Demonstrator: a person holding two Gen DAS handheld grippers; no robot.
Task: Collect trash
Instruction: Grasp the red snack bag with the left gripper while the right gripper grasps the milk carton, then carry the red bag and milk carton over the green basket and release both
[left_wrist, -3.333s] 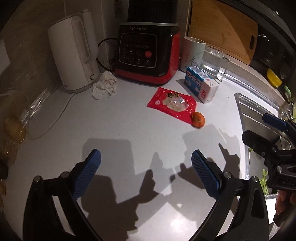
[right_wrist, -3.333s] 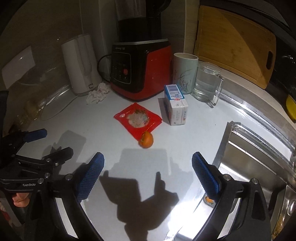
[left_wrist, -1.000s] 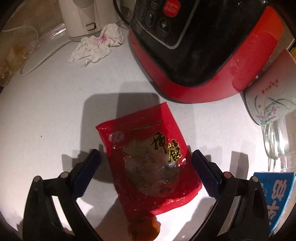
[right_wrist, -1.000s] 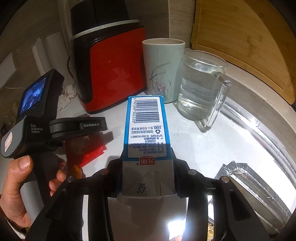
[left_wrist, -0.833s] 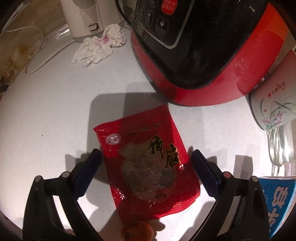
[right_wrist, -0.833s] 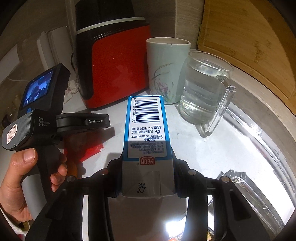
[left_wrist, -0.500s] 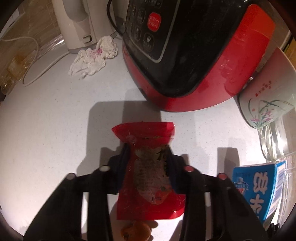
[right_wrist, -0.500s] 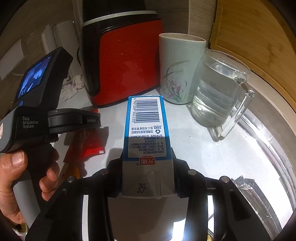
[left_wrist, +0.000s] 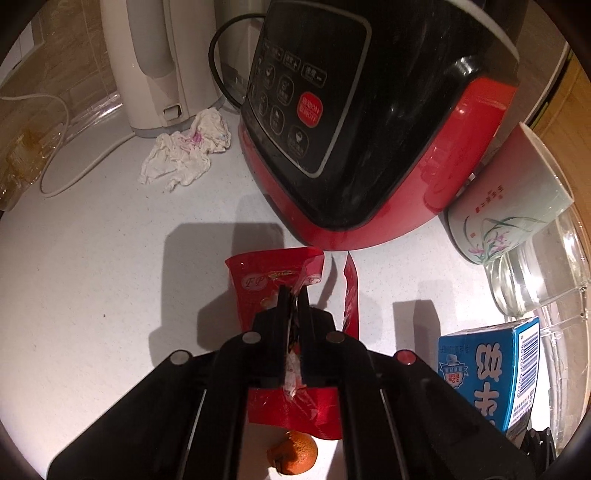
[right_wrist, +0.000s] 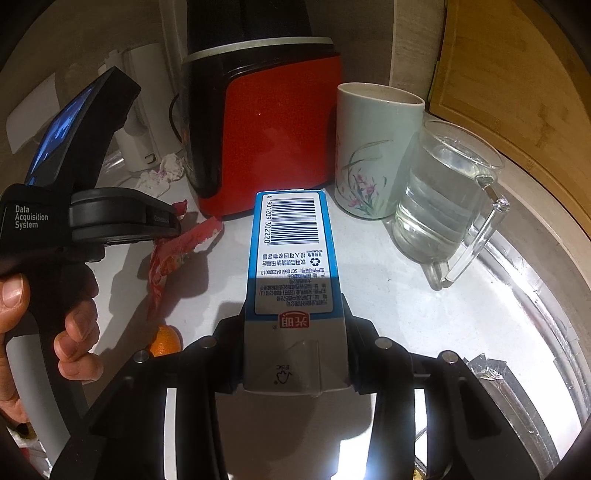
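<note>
On the white counter (left_wrist: 92, 266) the big red and black machine (left_wrist: 369, 122) stands at the back, with the flowered cup (right_wrist: 373, 147) and the glass jug (right_wrist: 439, 206) just beside it. The right gripper (right_wrist: 295, 332) tilts down toward the counter and squeezes the blue milk carton (right_wrist: 291, 258) between its two fingers (barcode side up), while a hand (right_wrist: 40, 339) at the left wraps around the handle of the left gripper (left_wrist: 293, 314). The left gripper points steeply down with its fingers pinched tight on the crumpled red wrapper (left_wrist: 266, 284), which bunches up above the counter, and a small orange (left_wrist: 293, 452) sits on the counter under it, with a crumpled tissue (left_wrist: 184, 155) well apart by the white kettle (left_wrist: 147, 62).
</note>
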